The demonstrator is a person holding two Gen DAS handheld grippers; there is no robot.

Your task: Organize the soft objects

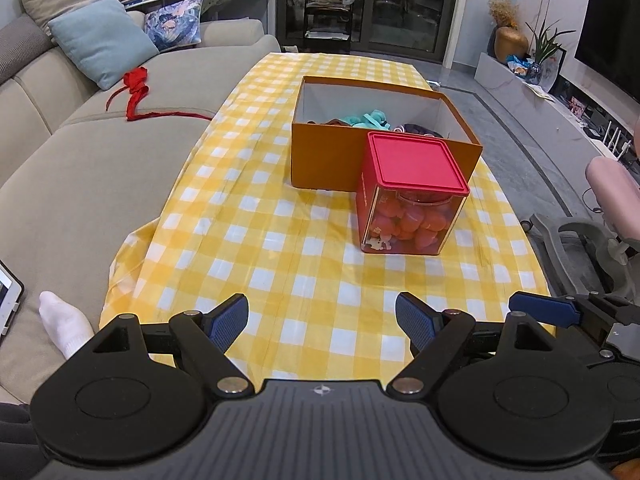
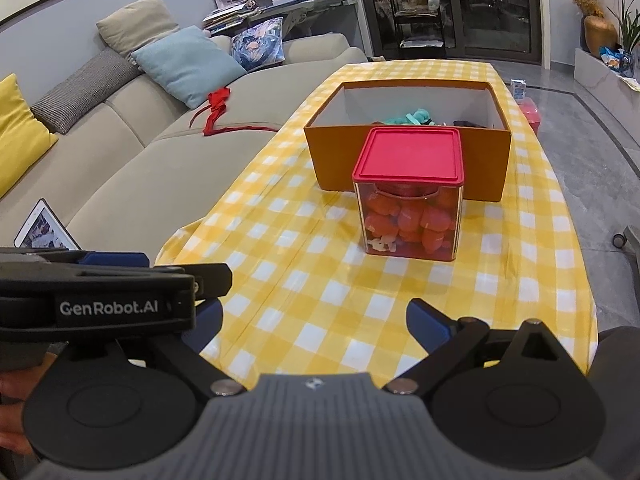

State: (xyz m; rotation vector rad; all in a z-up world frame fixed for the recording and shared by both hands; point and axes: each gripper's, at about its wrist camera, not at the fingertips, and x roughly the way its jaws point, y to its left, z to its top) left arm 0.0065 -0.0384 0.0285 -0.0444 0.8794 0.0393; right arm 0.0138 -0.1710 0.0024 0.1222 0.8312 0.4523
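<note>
A long table under a yellow checked cloth [image 1: 312, 280] fills both views, with a grey sofa [image 1: 80, 184] running along its left side. Toward the far end stands an open orange box [image 1: 332, 152] holding soft things, a teal one [image 1: 370, 118] plainest among darker pieces I cannot identify. Just in front of it, touching or nearly so, sits a clear container [image 2: 410, 216] with a red lid [image 2: 412, 154] pressed on, packed with red-orange soft toys [image 2: 404, 220]. The left gripper [image 1: 322, 318] and right gripper [image 2: 314, 322] both hover over the near edge, fingers spread wide and empty, well short of either box. This looks like the very start, or a pause between items; next likely calls for reaching forward and lifting that lid, one claw steadying the walls
</note>
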